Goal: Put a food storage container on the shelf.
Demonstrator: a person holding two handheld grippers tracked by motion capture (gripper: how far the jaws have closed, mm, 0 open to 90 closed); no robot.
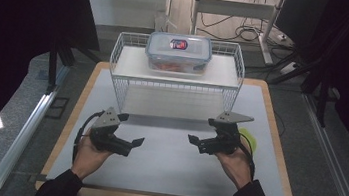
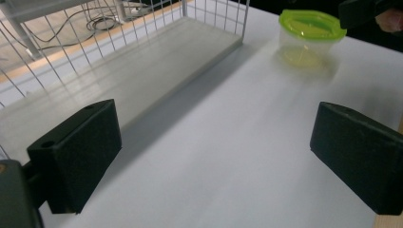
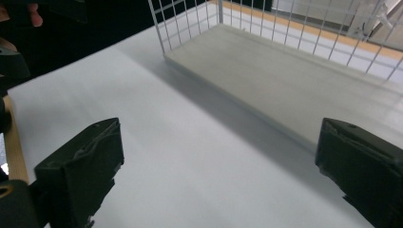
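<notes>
My left gripper point(image 1: 133, 129) point(image 2: 214, 156) hovers low over the white table top point(image 1: 163, 172), jaws wide apart with nothing between them. My right gripper point(image 1: 202, 131) point(image 3: 218, 171) faces it from the right, also open and empty. A small clear tub with a lime-green lid point(image 1: 248, 139) point(image 2: 311, 35) stands on the table just behind the right gripper. Beyond both stands a white wire rack point(image 1: 117, 58) point(image 2: 142, 71) point(image 3: 285, 80) whose lower shelf is bare. On its top shelf sits a clear food box with a blue-rimmed lid point(image 1: 179, 53).
The table has a wooden border point(image 1: 64, 135) and drops off to a grey floor on both sides. Dark curtains hang left and right. Cables and a metal frame point(image 1: 233, 9) lie on the floor behind the rack.
</notes>
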